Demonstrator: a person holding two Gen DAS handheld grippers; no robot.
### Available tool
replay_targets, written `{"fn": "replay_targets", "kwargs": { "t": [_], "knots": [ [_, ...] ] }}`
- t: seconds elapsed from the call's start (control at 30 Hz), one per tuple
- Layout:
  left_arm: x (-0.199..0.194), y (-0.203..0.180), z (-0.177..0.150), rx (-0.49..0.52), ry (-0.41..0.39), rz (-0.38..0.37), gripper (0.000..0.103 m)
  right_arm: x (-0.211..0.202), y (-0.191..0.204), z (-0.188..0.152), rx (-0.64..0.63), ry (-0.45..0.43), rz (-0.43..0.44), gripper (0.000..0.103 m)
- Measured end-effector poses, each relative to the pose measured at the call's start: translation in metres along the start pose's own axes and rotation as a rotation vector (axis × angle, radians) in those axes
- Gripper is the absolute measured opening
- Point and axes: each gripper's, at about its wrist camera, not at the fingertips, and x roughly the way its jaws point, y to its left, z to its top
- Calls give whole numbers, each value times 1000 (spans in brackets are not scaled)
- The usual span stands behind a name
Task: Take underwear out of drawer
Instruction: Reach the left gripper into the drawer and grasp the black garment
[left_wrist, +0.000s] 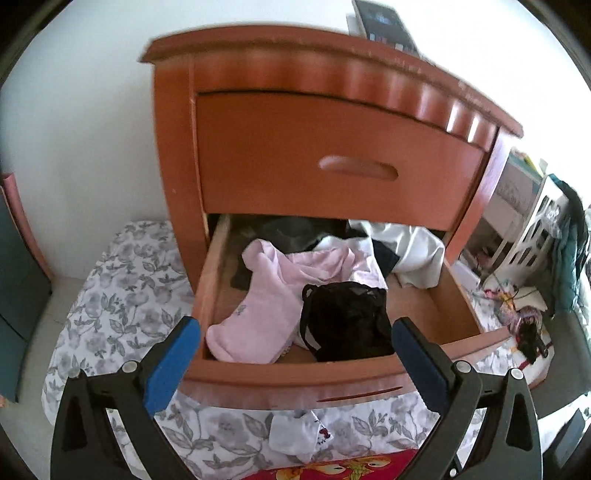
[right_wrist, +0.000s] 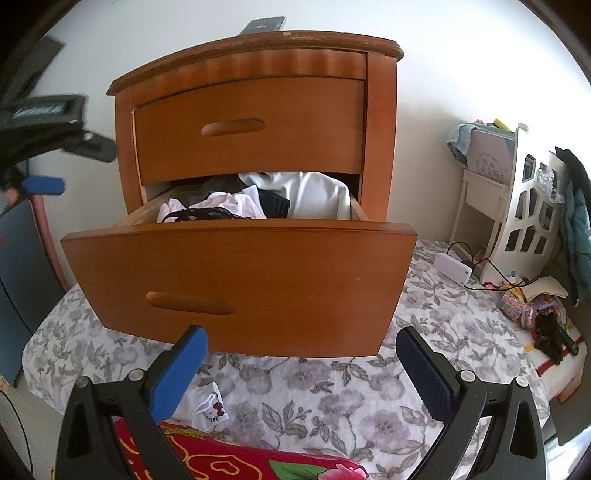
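The lower drawer (left_wrist: 295, 373) of a wooden nightstand (right_wrist: 258, 122) is pulled out and full of clothes. Black lace underwear (left_wrist: 345, 321) lies at the drawer's front, beside a pink garment (left_wrist: 258, 306); its black edge (right_wrist: 207, 213) shows over the drawer front in the right wrist view. My left gripper (left_wrist: 295, 332) hovers open just above the drawer's front edge, its blue pads either side of the pink and black pieces. In front of the drawer front (right_wrist: 240, 284), low over the floral cover, my right gripper (right_wrist: 301, 341) stands open and empty. A small white piece (right_wrist: 207, 406) lies on the cover.
White and dark clothes (left_wrist: 402, 254) fill the drawer's back. The upper drawer (left_wrist: 340, 158) is closed. A phone (left_wrist: 388, 26) lies on the nightstand top. A white shelf rack (right_wrist: 524, 206), a white box with cable (right_wrist: 452, 271) and toys (right_wrist: 535, 306) sit to the right. A red patterned cloth (right_wrist: 221, 458) is near me.
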Motion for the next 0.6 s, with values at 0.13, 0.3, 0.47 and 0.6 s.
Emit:
{"fn": "replay_targets", "kwargs": {
  "t": [0.13, 0.3, 0.47, 0.6],
  "knots": [
    [19, -7, 13, -2, 69, 27, 103, 1, -1, 0, 7, 4, 2, 103],
    [39, -7, 29, -46, 118, 42, 103, 5, -3, -1, 14, 21, 6, 103],
    [67, -5, 34, -56, 203, 60, 103, 6, -6, -2, 30, 27, 13, 103],
    [84, -15, 28, -8, 255, 81, 103, 10, -11, -2, 52, 44, 21, 103]
  ]
}}
